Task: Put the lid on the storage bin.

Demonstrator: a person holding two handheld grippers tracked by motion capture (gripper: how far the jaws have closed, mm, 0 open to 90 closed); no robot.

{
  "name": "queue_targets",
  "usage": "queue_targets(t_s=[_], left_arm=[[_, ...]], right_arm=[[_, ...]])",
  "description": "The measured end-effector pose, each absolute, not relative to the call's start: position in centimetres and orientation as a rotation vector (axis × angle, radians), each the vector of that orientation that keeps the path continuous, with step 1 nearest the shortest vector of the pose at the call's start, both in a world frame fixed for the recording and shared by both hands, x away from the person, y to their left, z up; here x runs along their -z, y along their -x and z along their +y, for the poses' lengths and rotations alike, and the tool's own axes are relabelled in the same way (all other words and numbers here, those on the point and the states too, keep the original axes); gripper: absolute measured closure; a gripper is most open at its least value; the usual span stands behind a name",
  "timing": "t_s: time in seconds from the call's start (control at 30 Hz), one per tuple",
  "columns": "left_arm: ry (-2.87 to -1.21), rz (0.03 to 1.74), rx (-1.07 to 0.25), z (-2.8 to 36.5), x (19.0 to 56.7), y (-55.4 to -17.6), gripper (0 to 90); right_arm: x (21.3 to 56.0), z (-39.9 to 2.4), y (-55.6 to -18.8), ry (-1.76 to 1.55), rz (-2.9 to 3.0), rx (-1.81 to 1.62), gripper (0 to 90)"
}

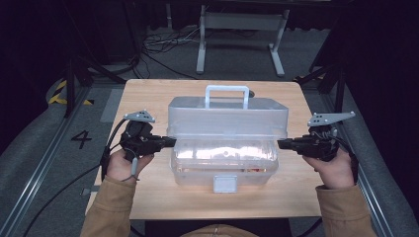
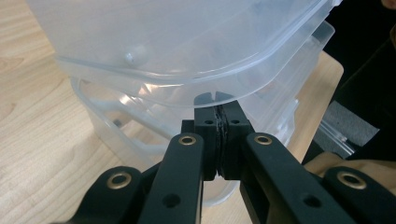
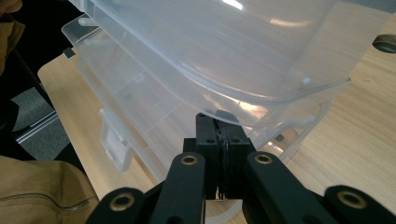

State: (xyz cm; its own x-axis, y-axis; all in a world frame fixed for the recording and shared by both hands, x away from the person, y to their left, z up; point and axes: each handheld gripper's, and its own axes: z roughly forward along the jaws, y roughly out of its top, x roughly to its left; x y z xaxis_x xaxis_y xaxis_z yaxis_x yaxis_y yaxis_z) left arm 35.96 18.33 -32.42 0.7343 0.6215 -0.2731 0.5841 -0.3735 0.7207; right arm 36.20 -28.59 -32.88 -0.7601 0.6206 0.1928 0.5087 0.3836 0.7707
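Where the person's tan sleeves [image 1: 106,210] come in at the near edge, the wooden table [image 1: 153,197] starts: a pale, light-grained top with rounded corners. On it, at the middle, stands a clear plastic box [image 1: 223,163] with a white latch [image 1: 226,184] on its near side. Its lid [image 1: 227,118] is swung up and back, the white handle [image 1: 227,95] at the far side.

The left tongs [image 1: 170,141] reach in from the left, tips at the box's left end, just under the raised lid. In the left gripper view their jaws are pressed together with nothing between them, the tips right at the lid's rim; whether they touch it I cannot tell. The right tongs [image 1: 281,143] come in from the right at the same height, also pressed together and pinching nothing, tips close under the lid's curved edge in the right gripper view. A grey plate [image 1: 140,116] sits on top of the left tongs.

Beyond the table lies a grey carpeted floor [image 1: 168,64]. A painted number 4 [image 1: 81,138] marks it at the left. Farther off, black cables [image 1: 163,47] trail over the floor beside a grey metal stand [image 1: 241,37], and the room behind is dark.
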Motion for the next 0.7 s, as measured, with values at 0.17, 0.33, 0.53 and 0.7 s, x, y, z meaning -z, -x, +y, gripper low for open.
queue_targets(t_s=[0.17,0.33,0.53,0.7], left_arm=[[-2.086,0.915,-0.040,18.50,32.51,-35.98,87.6],[-2.096,0.929,-0.024,18.71,32.70,-36.01,87.6],[-2.123,0.935,-0.027,18.81,32.80,-36.09,87.6],[-2.144,0.936,-0.022,18.86,32.80,-36.05,87.3]], right_arm=[[32.95,-28.47,-36.21,-1.024,2.528,-1.298,88.7],[33.10,-28.58,-36.34,-1.039,2.552,-1.260,88.6],[33.30,-28.78,-36.49,-1.060,2.568,-1.221,88.6],[33.37,-28.68,-36.49,-1.054,2.589,-1.196,88.6]])
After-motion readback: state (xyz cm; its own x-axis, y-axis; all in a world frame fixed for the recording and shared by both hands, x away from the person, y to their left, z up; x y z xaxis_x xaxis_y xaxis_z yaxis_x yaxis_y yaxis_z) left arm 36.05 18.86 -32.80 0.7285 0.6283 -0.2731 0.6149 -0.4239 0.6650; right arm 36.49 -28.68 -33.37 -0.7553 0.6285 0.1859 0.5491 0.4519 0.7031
